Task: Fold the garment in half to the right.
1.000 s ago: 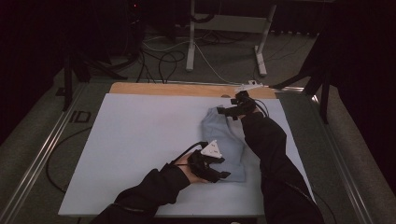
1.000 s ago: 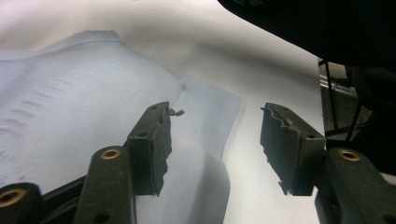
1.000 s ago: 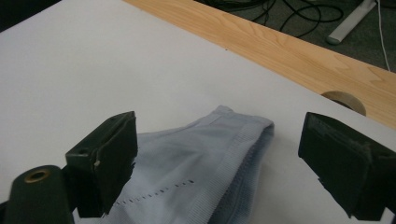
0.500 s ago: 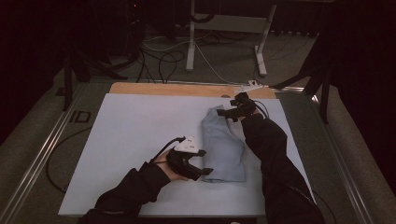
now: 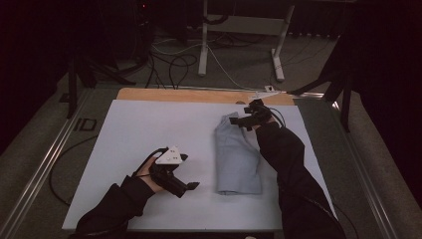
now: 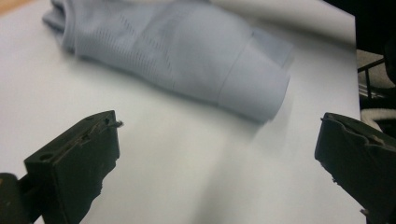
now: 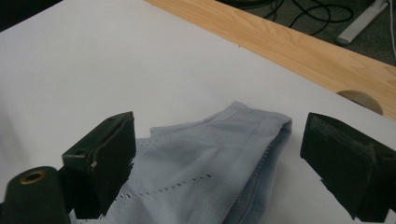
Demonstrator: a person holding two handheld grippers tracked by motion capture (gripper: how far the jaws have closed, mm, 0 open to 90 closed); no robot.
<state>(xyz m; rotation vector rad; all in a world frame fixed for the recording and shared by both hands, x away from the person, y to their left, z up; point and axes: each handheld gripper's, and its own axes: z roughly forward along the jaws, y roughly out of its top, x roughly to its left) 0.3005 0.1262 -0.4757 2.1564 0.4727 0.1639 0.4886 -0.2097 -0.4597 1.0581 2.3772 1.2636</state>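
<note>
A light blue-grey garment (image 5: 236, 159) lies folded in a long strip on the white sheet (image 5: 149, 129), right of centre. My left gripper (image 5: 188, 172) hovers left of its near end, a short gap away. Its jaws have just been opening and stand wide, with bare sheet between them in the left gripper view (image 6: 219, 154); the garment (image 6: 187, 56) lies beyond. My right gripper (image 5: 244, 119) is at the garment's far end, open. In the right gripper view (image 7: 217, 158) the fabric's far corner (image 7: 210, 168) lies between the spread jaws, with neither pad pressing on it.
The sheet covers a wooden table whose far edge (image 5: 199, 94) shows, with a round hole (image 7: 359, 100) in it. Metal rails (image 5: 45, 164) run along the sides. Cables (image 5: 169, 69) and a white stand's legs (image 5: 204, 50) are on the floor beyond.
My left gripper has slid left, off the garment's near end and onto bare sheet, and its jaws have opened. The right gripper and the garment have stayed put.
</note>
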